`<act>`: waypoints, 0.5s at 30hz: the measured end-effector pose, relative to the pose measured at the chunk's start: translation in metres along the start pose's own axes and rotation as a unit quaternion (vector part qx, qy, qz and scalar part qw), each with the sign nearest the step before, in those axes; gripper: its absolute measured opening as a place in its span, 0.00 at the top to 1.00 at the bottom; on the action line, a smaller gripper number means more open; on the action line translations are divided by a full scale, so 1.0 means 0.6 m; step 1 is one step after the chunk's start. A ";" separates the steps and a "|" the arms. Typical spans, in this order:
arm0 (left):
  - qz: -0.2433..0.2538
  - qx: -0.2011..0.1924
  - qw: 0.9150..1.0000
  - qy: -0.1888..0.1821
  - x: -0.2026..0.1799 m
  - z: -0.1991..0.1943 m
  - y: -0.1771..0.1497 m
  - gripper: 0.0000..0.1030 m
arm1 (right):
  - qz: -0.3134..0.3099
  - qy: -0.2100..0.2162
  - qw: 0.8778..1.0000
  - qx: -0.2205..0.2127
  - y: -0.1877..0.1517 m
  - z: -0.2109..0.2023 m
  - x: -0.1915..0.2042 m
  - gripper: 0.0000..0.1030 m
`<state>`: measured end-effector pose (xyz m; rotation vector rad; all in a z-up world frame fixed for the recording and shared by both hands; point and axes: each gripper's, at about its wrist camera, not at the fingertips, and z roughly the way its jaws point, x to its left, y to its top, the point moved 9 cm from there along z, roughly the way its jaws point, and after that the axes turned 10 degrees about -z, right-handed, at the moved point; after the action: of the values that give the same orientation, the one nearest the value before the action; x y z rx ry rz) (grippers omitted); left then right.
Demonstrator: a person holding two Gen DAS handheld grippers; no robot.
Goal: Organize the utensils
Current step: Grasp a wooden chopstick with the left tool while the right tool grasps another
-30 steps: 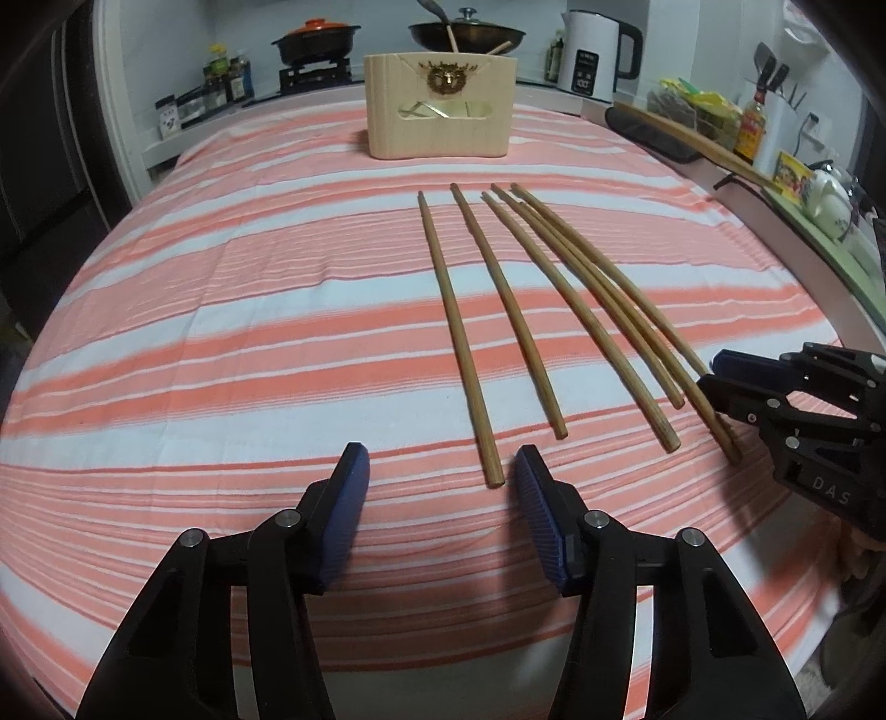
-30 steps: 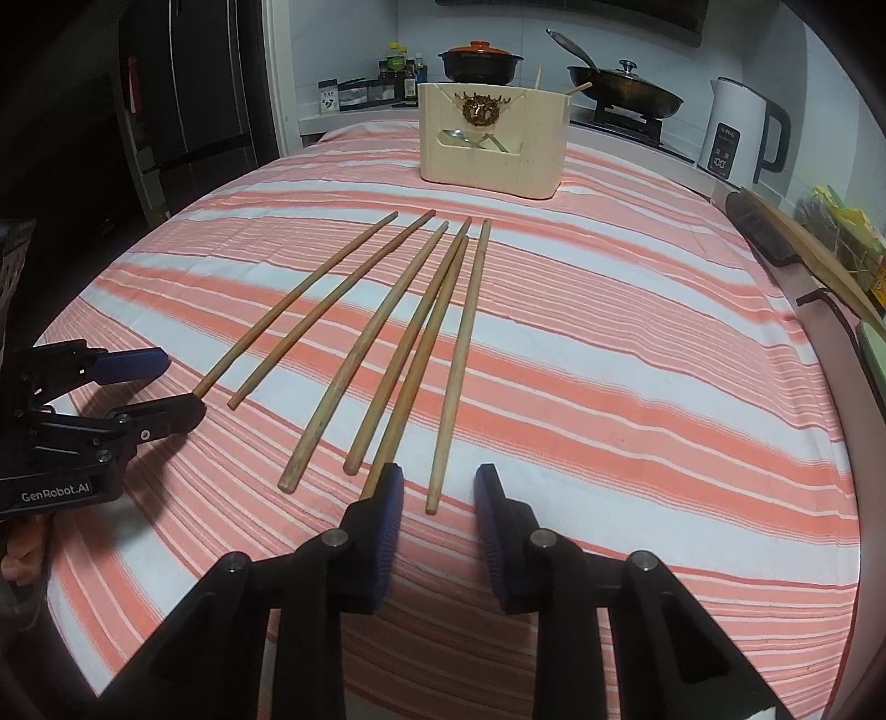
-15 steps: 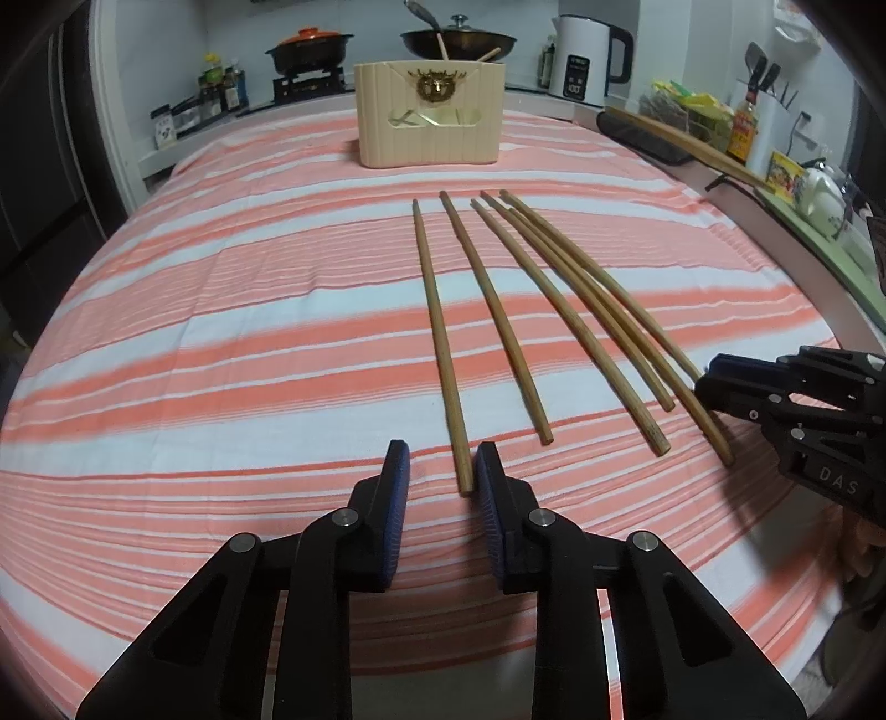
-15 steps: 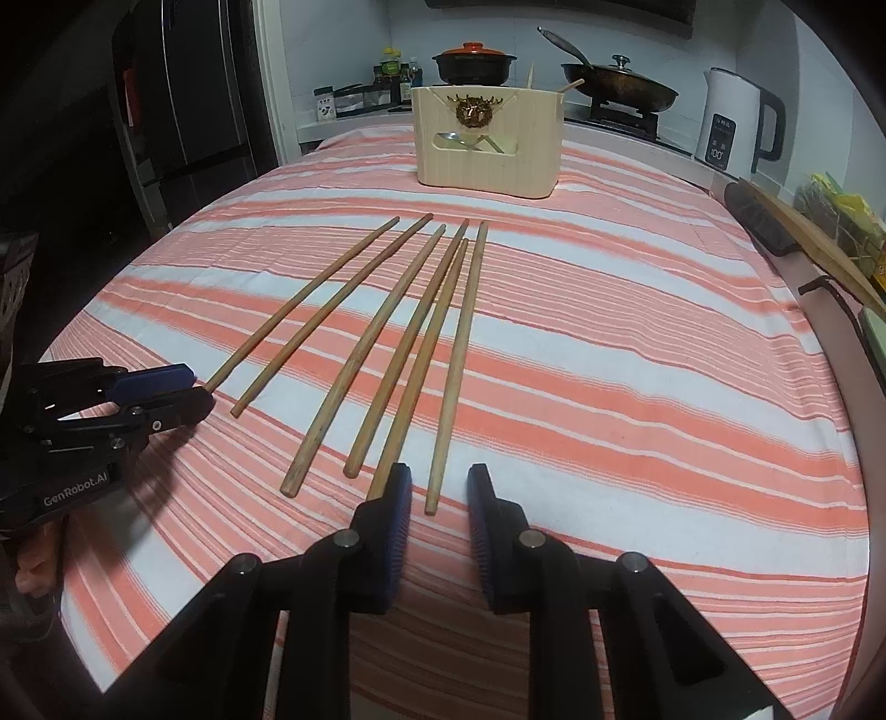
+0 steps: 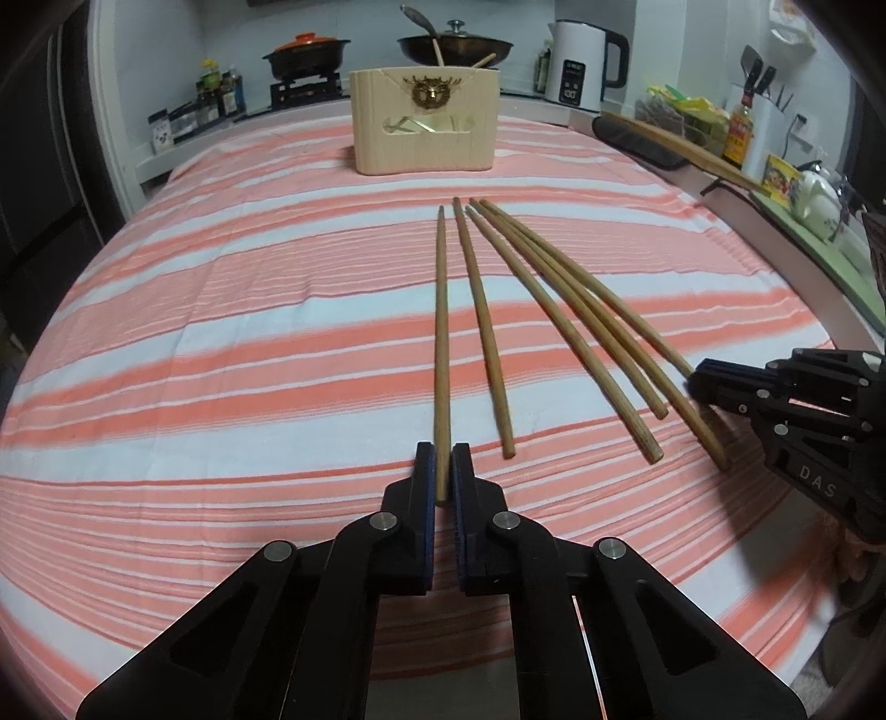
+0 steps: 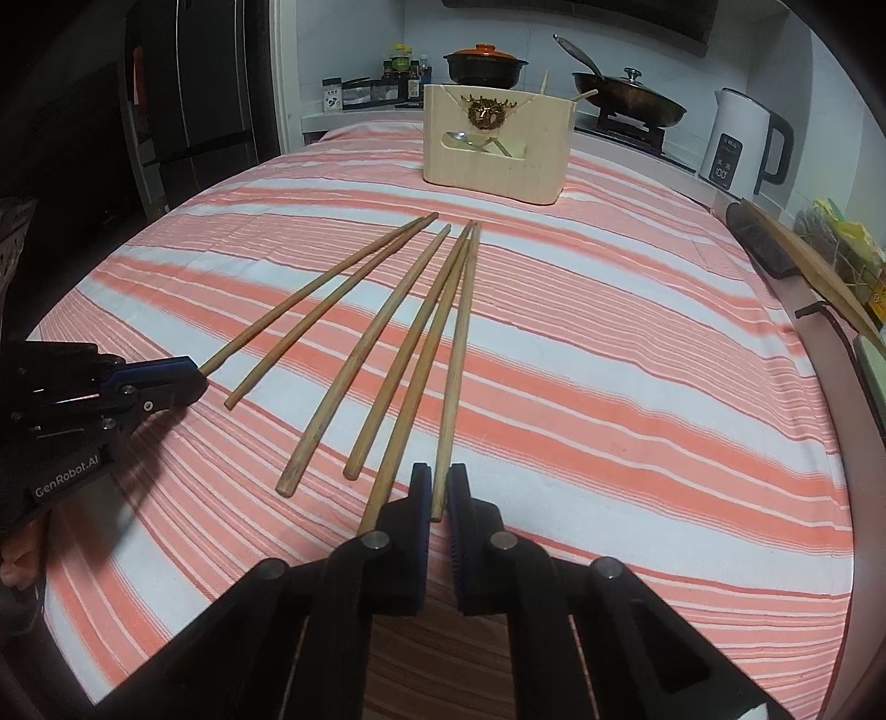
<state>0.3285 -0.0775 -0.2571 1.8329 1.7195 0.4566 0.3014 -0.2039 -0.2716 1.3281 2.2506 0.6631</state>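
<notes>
Several long wooden chopsticks lie fanned on the striped tablecloth [image 5: 221, 343]. My left gripper [image 5: 441, 471] is shut on the near end of the leftmost chopstick [image 5: 441, 332]; it shows at the left of the right wrist view [image 6: 188, 379]. My right gripper [image 6: 438, 490] is shut on the near end of the rightmost chopstick [image 6: 462, 332]; it shows at the right of the left wrist view [image 5: 703, 382]. A pale wooden utensil holder [image 5: 425, 128] stands upright at the far end of the table, also in the right wrist view [image 6: 495, 145], with a spoon behind its window.
Beyond the table are a stove with a black pot [image 5: 304, 55] and a wok [image 5: 454, 49], a white kettle [image 5: 581, 63], and spice jars [image 5: 213, 94]. A long wooden board [image 6: 808, 271] and clutter line the right counter. A dark fridge [image 6: 194, 83] stands left.
Both grippers moved forward and closed: the left jaws went from wide open to shut on the leftmost chopstick, and the right jaws narrowed onto the rightmost one.
</notes>
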 end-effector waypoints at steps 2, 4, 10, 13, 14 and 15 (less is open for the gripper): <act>-0.006 -0.008 1.000 -0.002 0.006 -0.012 0.008 0.97 | 0.015 -0.008 1.000 -0.014 0.002 -0.015 -0.013 0.95; -0.012 -0.019 1.000 -0.006 0.011 -0.028 0.021 0.97 | 0.023 -0.019 0.999 -0.030 0.011 -0.038 -0.026 0.95; -0.024 -0.063 0.998 -0.020 0.023 -0.094 0.072 0.97 | 0.024 -0.042 0.996 -0.079 0.061 -0.113 -0.053 0.95; -0.024 -0.090 0.995 -0.027 0.028 -0.136 0.103 0.97 | 0.020 -0.050 0.993 -0.108 0.098 -0.153 -0.062 0.95; -0.023 -0.099 0.994 -0.030 0.029 -0.151 0.115 0.97 | 0.018 -0.052 0.991 -0.118 0.110 -0.168 -0.063 0.95; -0.021 -0.107 0.994 -0.032 0.029 -0.165 0.125 0.97 | 0.016 -0.054 0.990 -0.129 0.123 -0.184 -0.064 0.95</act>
<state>0.3292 -0.0428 -0.1367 1.6402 1.5973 0.5374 0.3034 -0.2262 -0.1352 1.2437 1.9839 0.8414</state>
